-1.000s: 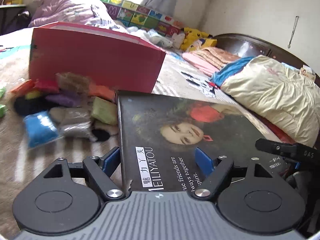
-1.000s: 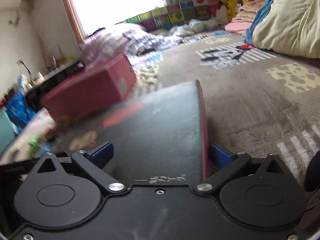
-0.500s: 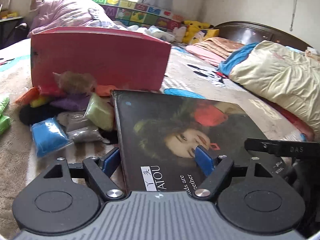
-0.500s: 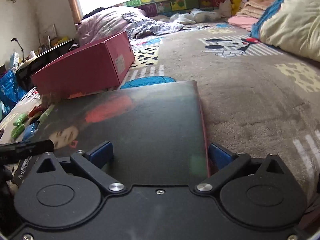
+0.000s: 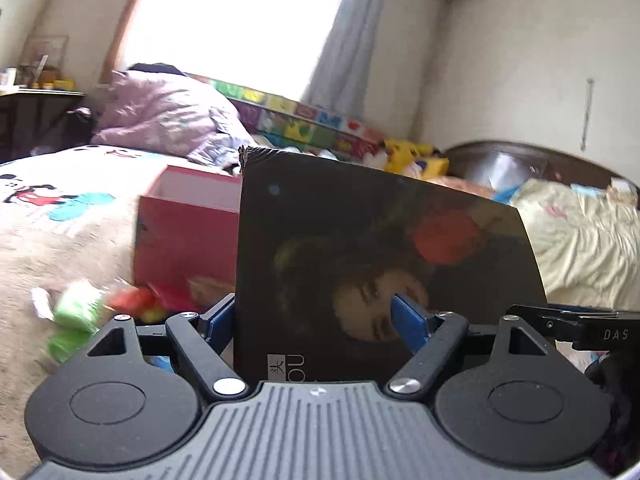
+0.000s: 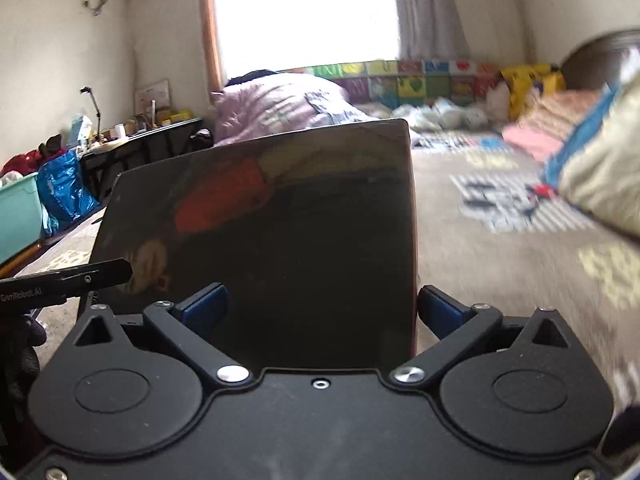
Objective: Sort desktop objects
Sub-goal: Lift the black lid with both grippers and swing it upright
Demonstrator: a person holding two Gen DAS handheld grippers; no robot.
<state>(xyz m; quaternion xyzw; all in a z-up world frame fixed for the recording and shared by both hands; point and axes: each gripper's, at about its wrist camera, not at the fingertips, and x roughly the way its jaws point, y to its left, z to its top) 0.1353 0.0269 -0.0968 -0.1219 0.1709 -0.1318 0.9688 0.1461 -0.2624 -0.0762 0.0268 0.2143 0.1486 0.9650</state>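
bedding and a bright window fill the background behind a beige carpeted surface (image 5: 60, 240). from the left wrist, the left gripper (image 5: 316, 320) stands wide, its blue pads straddling the near edge of a dark board (image 5: 380, 240) printed with a face; whether they press it i cannot tell. a red box (image 5: 184, 236) stands behind. lettering reads "das". from the right wrist, the right gripper (image 6: 320, 308) straddles the board (image 6: 304, 240) likewise; "genrobot.ai" shows left.
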